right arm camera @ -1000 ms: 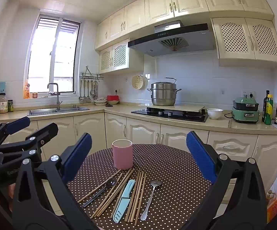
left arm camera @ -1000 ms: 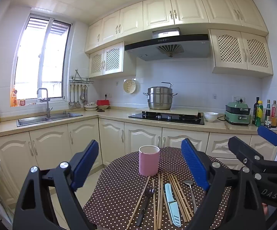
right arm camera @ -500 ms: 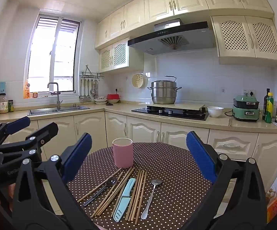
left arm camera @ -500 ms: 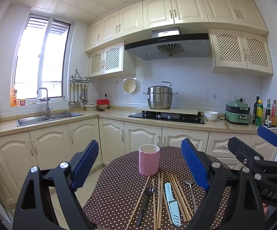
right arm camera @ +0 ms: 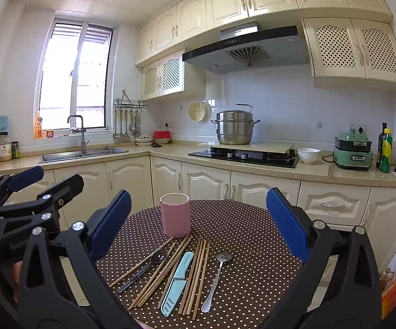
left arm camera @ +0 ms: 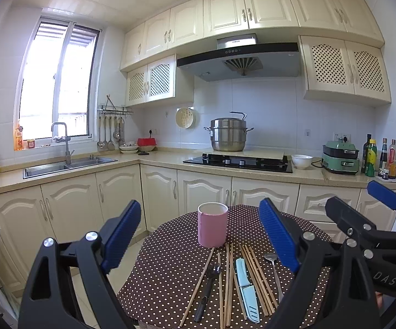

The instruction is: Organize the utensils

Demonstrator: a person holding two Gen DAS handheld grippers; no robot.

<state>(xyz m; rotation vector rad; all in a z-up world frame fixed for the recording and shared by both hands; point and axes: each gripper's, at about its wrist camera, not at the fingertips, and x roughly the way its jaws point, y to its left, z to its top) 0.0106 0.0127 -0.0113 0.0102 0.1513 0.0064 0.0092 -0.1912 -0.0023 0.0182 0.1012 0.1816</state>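
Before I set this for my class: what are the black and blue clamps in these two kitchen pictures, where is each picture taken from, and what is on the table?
They are two hand-held grippers; a person carries one in each hand. Each has a camera looking along its blue fingers, so one picture comes from the left gripper and one from the right gripper; each view also catches the other gripper at its edge. Both are open and hold nothing. On the dotted table stand a pink cup and, lying loose in front of it, wooden chopsticks, a light blue knife, a silver spoon and a dark spoon. Nothing has been sorted yet.
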